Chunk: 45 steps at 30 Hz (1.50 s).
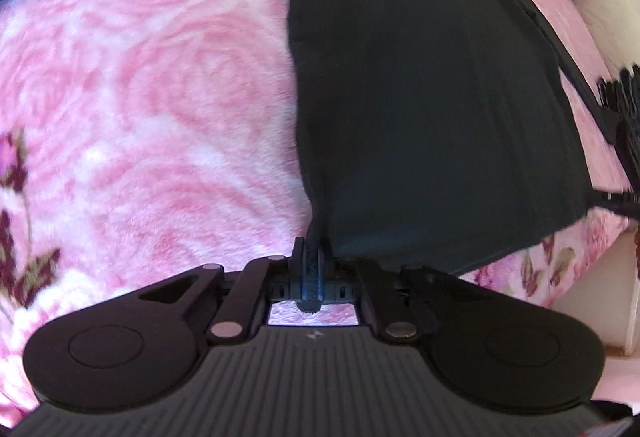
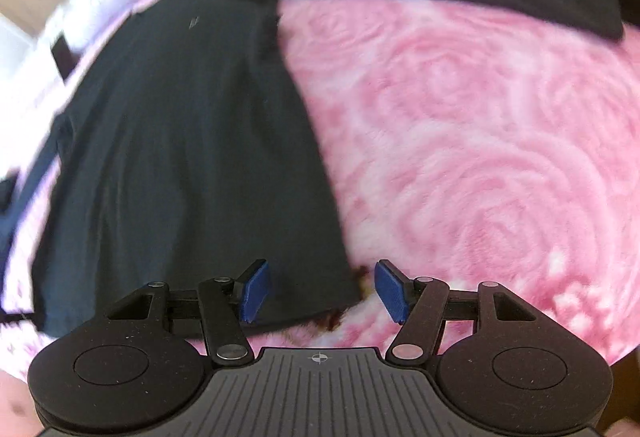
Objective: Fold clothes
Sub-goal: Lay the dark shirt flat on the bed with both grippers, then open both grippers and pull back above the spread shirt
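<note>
Left hand-held gripper (image 1: 308, 257) pinches black shirt (image 1: 420, 97) hem | right hand-held gripper (image 2: 322, 287) spread, low over corner

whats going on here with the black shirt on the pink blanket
A person is folding a black long-sleeved shirt spread on a pink rose-patterned blanket. The left claw is shut on the shirt's bottom corner. The right claw is open around the other bottom corner, not yet gripping it.

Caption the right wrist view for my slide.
Open right gripper straddles the black shirt hem corner on the pink blanket.
</note>
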{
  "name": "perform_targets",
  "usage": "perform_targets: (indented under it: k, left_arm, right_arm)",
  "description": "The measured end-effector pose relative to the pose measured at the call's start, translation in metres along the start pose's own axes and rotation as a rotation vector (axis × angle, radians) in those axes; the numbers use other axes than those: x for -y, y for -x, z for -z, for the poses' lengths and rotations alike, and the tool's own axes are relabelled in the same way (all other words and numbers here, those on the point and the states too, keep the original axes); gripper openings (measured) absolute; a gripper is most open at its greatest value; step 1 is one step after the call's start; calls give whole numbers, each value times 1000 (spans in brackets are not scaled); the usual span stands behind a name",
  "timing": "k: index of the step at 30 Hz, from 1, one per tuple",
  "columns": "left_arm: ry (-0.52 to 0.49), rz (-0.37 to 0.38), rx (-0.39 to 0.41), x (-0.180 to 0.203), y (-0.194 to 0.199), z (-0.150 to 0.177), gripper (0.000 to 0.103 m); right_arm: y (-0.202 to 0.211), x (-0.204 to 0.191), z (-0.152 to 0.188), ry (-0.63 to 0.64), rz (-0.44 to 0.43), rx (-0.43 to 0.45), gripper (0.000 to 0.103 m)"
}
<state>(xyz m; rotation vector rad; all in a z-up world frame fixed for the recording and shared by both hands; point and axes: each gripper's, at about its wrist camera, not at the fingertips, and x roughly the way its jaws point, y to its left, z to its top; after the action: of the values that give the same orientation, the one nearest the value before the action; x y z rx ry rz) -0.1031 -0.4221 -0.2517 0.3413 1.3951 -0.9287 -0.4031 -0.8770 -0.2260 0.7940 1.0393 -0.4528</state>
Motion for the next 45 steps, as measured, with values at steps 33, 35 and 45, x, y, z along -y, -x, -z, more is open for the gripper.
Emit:
perform_targets:
  k: [33,35,45]
  left_arm:
    - [-26,-224,171,93,129,-9,47]
    - [-10,-245,213,107,145,-13,65]
    - [-42,-306,311,163,183,-16,83]
  right_arm:
    - [113,-122,-30,230,189,49,66]
    - [128,-141,-40,274,204,72,66]
    - [197,-191,-52,433,237,198,96]
